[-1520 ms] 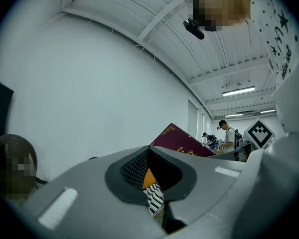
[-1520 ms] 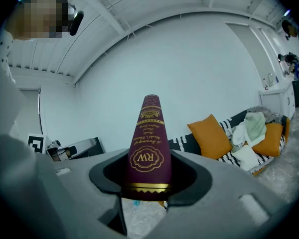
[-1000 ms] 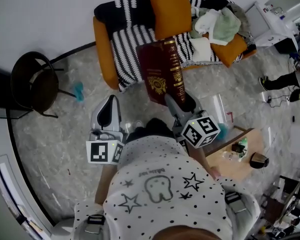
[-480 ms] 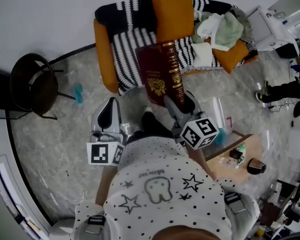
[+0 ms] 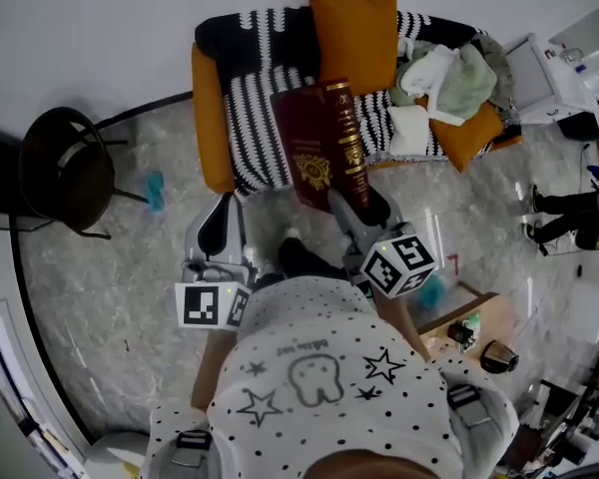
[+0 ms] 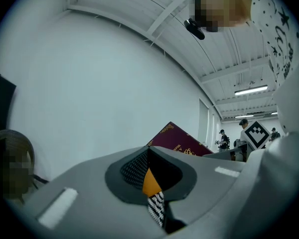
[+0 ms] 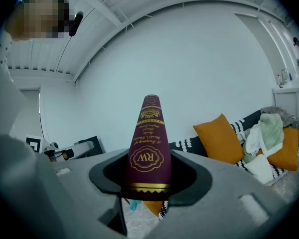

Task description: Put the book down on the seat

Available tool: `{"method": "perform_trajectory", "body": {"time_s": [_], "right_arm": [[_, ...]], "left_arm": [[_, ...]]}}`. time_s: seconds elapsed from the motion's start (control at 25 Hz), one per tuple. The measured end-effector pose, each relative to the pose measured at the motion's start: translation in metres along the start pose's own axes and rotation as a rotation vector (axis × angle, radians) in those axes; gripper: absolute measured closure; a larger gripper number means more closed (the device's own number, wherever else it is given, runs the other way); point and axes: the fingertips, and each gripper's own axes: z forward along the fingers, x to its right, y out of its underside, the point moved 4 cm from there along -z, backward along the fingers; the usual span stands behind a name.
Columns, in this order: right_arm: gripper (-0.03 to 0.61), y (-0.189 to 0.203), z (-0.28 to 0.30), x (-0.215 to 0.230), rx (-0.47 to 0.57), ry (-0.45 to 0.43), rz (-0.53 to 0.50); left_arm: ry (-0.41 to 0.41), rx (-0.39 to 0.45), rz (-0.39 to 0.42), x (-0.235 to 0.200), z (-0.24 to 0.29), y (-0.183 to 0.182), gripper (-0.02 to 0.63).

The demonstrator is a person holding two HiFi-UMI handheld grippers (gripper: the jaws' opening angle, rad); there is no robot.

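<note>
A thick maroon book with gold lettering stands up out of my right gripper, which is shut on its lower end. In the right gripper view its spine rises straight between the jaws. In the head view the book overlaps the front part of the seat of an orange sofa draped with a black-and-white striped blanket. My left gripper hangs to the left of the book, over the floor, jaws together and holding nothing. In the left gripper view the book's corner shows past its jaws.
An orange cushion leans on the sofa back, and a heap of pale clothes fills the sofa's right end. A black chair stands at the left. A low wooden table with small items is at the right, and a turquoise object lies on the floor.
The sofa now sits a little lower and nearer in the head view. Both grippers have come closer to it, the book still held upright in the right one.
</note>
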Motion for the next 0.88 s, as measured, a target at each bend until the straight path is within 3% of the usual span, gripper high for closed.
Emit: {"method": "perform_trajectory", "body": {"time_s": [0.24,0.52,0.88], "right_arm": [[0.371,-0.003,0.016,0.017,-0.022,-0.015,0.013],[0.371,-0.019,0.044,0.077,-0.029,-0.024,0.031],[0.371,-0.023,0.045,0.082,-0.029,-0.04,0.02]], "left_arm": [[-0.007,-0.006,-0.009,0.003,0.026,0.002,0.618],[-0.005,-0.023,-0.004,0.02,0.092,0.018,0.618],[-0.022,0.004,0.017,0.017,0.095,0.014,0.618]]}}
